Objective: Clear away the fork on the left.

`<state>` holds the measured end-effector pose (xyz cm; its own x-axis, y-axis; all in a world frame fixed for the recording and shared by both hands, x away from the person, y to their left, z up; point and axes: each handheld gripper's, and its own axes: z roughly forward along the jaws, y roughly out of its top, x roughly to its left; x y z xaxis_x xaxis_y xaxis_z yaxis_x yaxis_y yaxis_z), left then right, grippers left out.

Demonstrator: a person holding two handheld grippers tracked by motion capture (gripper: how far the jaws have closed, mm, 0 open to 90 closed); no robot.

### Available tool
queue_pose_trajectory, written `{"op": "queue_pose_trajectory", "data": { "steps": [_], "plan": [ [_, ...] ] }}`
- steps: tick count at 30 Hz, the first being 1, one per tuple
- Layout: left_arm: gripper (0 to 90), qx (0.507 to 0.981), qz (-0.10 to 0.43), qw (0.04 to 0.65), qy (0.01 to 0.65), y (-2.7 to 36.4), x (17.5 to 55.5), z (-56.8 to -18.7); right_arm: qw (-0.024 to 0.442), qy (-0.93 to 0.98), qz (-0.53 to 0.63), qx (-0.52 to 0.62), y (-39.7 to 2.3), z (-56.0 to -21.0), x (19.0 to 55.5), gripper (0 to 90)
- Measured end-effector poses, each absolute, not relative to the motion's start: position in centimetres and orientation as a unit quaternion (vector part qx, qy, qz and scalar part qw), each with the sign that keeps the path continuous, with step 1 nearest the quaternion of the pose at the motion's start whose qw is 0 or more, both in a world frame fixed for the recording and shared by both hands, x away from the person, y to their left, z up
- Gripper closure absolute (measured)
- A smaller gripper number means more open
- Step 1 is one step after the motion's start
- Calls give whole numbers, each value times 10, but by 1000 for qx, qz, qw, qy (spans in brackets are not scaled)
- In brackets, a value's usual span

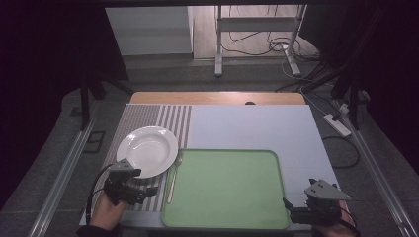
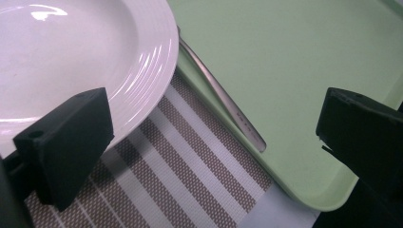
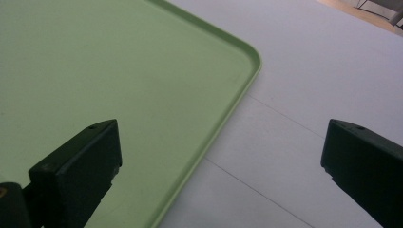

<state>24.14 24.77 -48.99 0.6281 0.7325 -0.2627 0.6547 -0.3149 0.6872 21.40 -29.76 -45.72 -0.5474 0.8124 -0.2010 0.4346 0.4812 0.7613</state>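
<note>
Left gripper [image 1: 148, 189]: low over the near left corner of the tabletop, jaws spread wide and pinching nothing; in the left gripper view the opening frames the near rim of the plate and the handle of the spoon.

Right gripper [image 1: 286, 203]: low at the near right corner of the tabletop, jaws also wide apart and empty; in the right gripper view one jaw over the tray, the other over the bare surface beside it.

Plate [image 1: 147, 150]: white, empty, lying flat on the striped placemat [image 1: 148, 117] in the left half of the tabletop, just beside the left edge of the tray; probably put there to be close to the left gripper.

Spoon [image 1: 173, 176]: slim and metal, lying along the left edge of the tray, between plate and tray; in the left gripper view the handle [image 2: 223, 102] resting on the tray rim, its end toward the near edge; bowl end partly hidden behind the plate rim, so contact with the plate not possible to tell.

Tray [image 1: 232, 222]: green, empty, flat, in the near middle of the tabletop; likely the place meant to receive the plate and the spoon.

Step in hand, as a judgement: approach of the left gripper to plate or spoon, nothing lifted yet; right gripper apparently waiting beside the tray, maybe to steady it.

Possible difficulty: thin spoon lying flat on a rim, easy to slide away; smooth plate rim, slippery for the jaws.
</note>
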Motion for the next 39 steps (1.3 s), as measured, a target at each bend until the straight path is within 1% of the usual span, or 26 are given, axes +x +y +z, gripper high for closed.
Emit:
{"op": "queue_pose_trajectory", "data": {
  "steps": [9,22,32,39],
  "plan": [
    [0,799,44,410,439,259,228,-495,281,813,333,385,-297,-457,214,0],
    [0,784,60,423,451,271,214,-493,282,813,333,386,-297,-458,215,0],
    [0,788,78,405,456,273,204,-491,282,813,332,387,-297,-458,215,0],
    [0,784,77,410,460,276,201,-491,282,815,329,386,-297,-458,215,0]
  ]
}}
